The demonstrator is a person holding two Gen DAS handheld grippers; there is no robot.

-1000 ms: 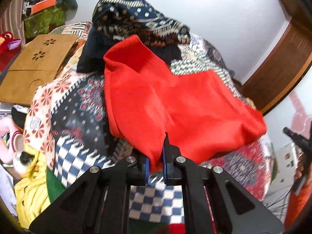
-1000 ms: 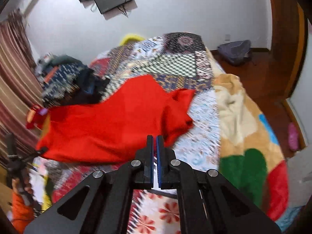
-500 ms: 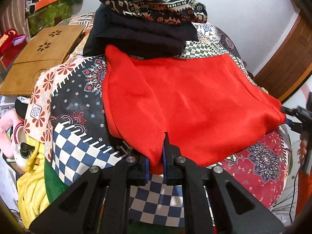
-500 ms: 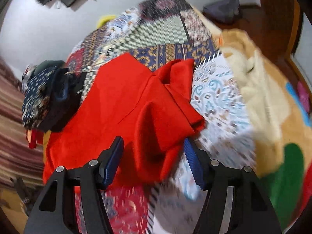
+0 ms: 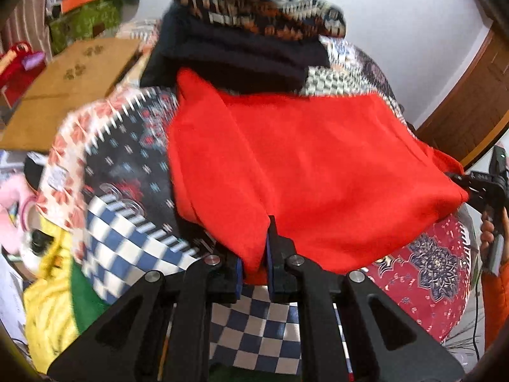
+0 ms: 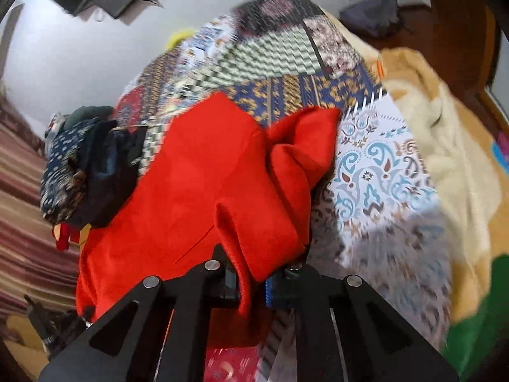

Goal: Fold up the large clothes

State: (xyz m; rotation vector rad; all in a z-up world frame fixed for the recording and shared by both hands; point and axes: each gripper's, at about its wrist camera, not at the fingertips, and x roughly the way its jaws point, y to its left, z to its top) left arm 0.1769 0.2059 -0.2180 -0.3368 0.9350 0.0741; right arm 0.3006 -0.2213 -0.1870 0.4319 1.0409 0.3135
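Note:
A large red garment point(image 5: 318, 172) lies spread on a patchwork bedspread point(image 5: 127, 172). My left gripper point(image 5: 253, 264) is shut on a near corner of the red garment, cloth bunched between its fingers. In the right wrist view the red garment point(image 6: 191, 191) shows folds on its right side. My right gripper point(image 6: 249, 283) is shut on a bunched edge of it. The right gripper also shows in the left wrist view point(image 5: 486, 184) at the garment's far right corner.
A stack of folded dark and patterned clothes point(image 5: 254, 31) sits behind the red garment, also in the right wrist view point(image 6: 82, 165). A cream and green blanket point(image 6: 461, 159) lies right. A cardboard box point(image 5: 66, 95) stands at the left. A wooden door point(image 5: 470, 102) is at the right.
My right gripper went from shut and empty, opened over the garment's folded edge, and has now closed on it. My left gripper kept its hold, and the garment lies flatter.

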